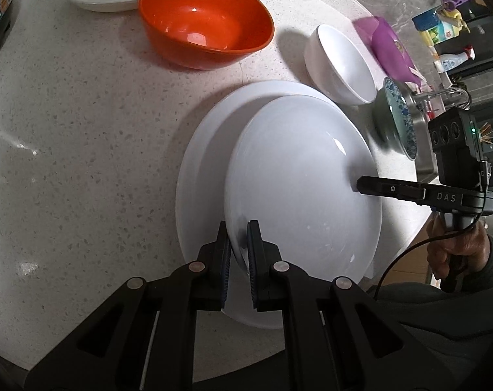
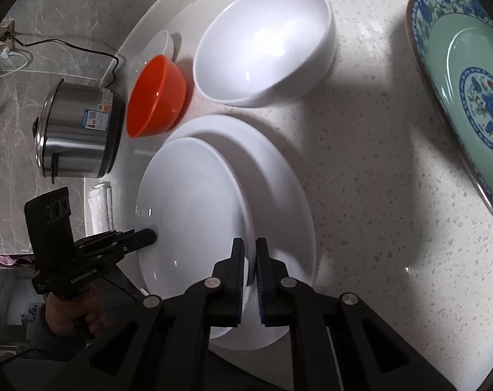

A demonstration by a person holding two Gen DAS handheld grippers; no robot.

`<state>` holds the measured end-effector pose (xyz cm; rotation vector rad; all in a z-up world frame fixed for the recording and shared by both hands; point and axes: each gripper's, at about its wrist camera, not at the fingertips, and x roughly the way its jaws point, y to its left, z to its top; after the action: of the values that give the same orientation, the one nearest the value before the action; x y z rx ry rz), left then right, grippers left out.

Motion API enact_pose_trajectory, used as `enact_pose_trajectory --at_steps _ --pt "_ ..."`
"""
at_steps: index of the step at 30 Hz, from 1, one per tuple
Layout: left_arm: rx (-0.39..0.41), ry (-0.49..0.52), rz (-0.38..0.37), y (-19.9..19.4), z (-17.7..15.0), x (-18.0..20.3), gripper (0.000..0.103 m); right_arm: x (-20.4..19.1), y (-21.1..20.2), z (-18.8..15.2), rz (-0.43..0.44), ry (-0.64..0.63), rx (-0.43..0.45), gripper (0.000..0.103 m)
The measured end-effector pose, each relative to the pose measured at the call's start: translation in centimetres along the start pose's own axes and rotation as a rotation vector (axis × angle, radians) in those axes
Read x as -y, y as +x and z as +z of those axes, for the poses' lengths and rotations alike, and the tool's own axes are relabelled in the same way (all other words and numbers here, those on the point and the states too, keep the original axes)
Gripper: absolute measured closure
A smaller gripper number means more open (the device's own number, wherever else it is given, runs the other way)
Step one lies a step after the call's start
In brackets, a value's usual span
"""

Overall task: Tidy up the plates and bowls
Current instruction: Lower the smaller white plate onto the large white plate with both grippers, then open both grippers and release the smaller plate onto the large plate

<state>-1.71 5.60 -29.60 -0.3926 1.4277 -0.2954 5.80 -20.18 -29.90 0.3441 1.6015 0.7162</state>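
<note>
While both grippers clamp opposite rims of the upper white plate, it sits over a larger white plate on the speckled counter. The left gripper has its jaws nearly closed on the near rim; the right gripper pinches the other rim likewise. "DAS" is printed on the right gripper's body, and the left one bears pale lettering too blurred to read. Nearby stand an orange bowl, a white bowl and a patterned green plate.
</note>
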Motion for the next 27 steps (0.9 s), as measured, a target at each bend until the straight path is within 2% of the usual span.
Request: enact_pose_trajectory --at_steps 5,18,27 --pt "-0.002 0.011 0.017 0.6 -0.3 0.1 0.096 0.4 0.5 -0.2 -0.015 -0.018 0.002 0.094" --pt "0.040 -0.008 0.001 0.7 -0.4 -0.4 0.093 -0.1 0.6 -0.9 -0.057 -0.111 0.032 0.092" --pt "0.072 -0.023 -0.002 0.6 -0.8 -0.6 0.092 -1.6 0.6 -1.5 -0.131 -0.184 0.054 0.079"
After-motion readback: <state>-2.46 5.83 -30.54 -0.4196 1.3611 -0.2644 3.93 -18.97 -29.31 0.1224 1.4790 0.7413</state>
